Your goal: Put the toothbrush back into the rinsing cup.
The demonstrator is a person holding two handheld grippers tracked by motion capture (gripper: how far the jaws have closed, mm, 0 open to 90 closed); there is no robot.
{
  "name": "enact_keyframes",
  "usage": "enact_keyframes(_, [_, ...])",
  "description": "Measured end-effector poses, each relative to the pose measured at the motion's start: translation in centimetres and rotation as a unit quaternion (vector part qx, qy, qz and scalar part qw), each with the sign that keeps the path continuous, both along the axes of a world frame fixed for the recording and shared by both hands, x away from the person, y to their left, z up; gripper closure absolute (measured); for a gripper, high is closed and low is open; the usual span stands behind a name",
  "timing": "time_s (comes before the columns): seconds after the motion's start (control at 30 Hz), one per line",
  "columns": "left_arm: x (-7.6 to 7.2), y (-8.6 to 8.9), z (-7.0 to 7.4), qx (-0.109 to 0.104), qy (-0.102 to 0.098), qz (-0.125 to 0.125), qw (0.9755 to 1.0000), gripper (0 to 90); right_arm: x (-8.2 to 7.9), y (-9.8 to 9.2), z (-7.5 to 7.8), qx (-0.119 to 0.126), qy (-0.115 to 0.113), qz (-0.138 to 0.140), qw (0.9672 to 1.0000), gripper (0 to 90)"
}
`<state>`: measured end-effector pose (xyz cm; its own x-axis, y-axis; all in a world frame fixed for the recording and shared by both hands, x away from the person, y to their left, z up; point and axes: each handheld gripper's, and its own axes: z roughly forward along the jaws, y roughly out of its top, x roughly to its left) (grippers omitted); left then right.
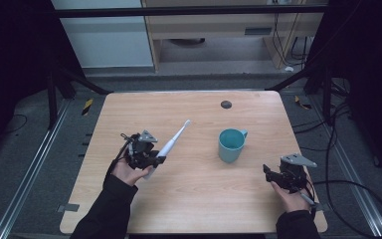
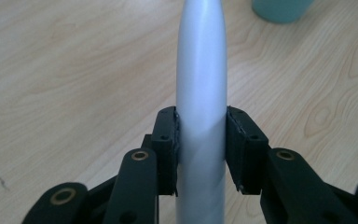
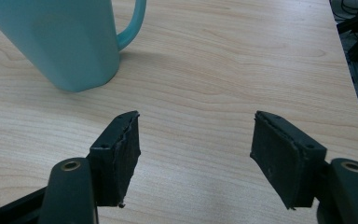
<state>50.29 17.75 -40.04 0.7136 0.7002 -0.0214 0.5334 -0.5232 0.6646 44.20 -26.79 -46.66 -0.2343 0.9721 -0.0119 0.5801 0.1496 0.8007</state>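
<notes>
Toothbrush (image 1: 171, 143) clamped by left gripper (image 1: 151, 159), lifted toward bench's left edge; teal mug (image 1: 231, 145) upright mid-bench, apparently empty; right gripper (image 3: 196, 154) spread wide near right edge; probably placing into mug remains
</notes>
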Motion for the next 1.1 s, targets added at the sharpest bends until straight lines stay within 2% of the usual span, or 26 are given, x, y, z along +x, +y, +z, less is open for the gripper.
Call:
enact_keyframes(0.23, [0.6, -1.0, 1.3, -0.034, -0.040, 0.019, 0.9985, 66.1, 0.0, 0.0, 0.0, -0.001, -0.001, -0.001, 1.0000, 31.1])
enact_keyframes(0.4, [1.0, -2.4, 2.0, -0.060, -0.065, 0.027, 0.9957, 66.1, 0.0, 0.0, 0.0, -0.001, -0.003, -0.001, 1.0000, 30.6])
enact_keyframes(0.7, [1.7, -4.4, 2.9, -0.100, -0.091, 0.029, 0.9904, 66.1, 0.1, 0.0, 0.0, 0.002, -0.005, 0.002, 1.0000, 29.7])
enact_keyframes(0.9, [2.1, -5.3, 3.3, -0.114, -0.104, 0.032, 0.9875, 66.1, 0.1, 0.0, -0.1, 0.003, -0.004, 0.003, 1.0000, 29.3])
enact_keyframes(0.97, [2.3, -5.9, 3.5, -0.124, -0.111, 0.032, 0.9855, 66.1, 0.1, 0.0, -0.1, 0.004, -0.003, 0.003, 1.0000, 29.2])
enact_keyframes(1.1, [2.5, -6.9, 3.5, -0.136, -0.118, 0.032, 0.9830, 66.0, 0.2, 0.0, -0.1, 0.004, -0.003, 0.005, 1.0000, 29.0])
